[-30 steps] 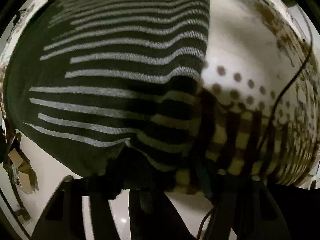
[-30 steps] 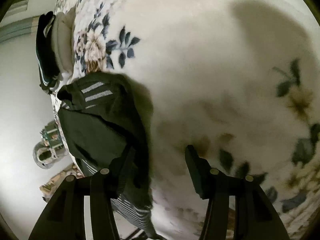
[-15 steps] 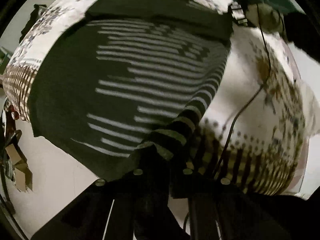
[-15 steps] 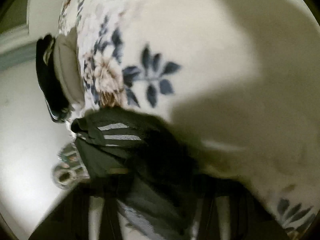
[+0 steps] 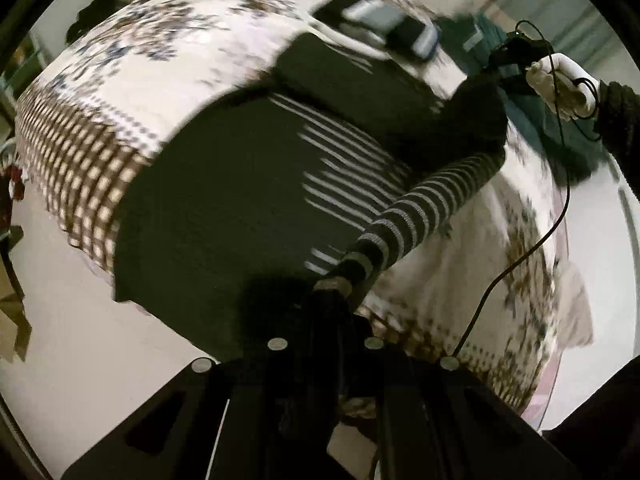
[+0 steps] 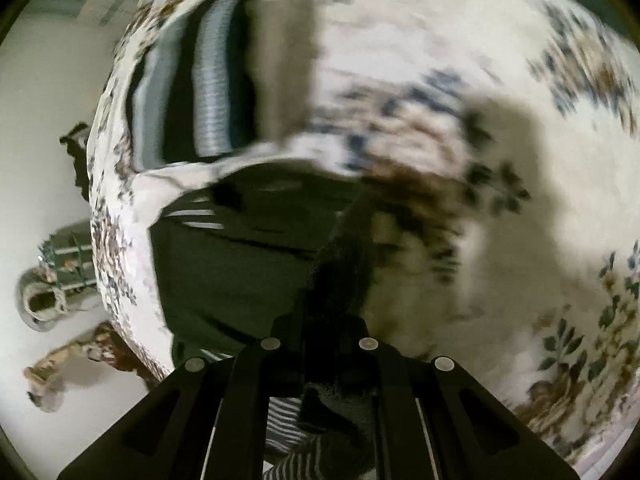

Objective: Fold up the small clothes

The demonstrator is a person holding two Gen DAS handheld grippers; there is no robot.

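A dark sweater with thin white stripes lies spread on a floral bed cover. My left gripper is shut on the cuff of its striped sleeve and holds the sleeve lifted and stretched toward the sweater's far shoulder. In the right wrist view the sweater lies below and left, and my right gripper is shut on a dark fold of it. The other hand-held gripper with a gloved hand shows at the left view's upper right.
A folded striped garment lies beyond the sweater, also in the right wrist view. A black cable hangs across the bed's right side. The checked bed edge drops to a pale floor with clutter.
Both grippers have closed on the sweater. The left one has risen and pulled back, drawing the sleeve up. The right one has moved in over the sweater's edge.
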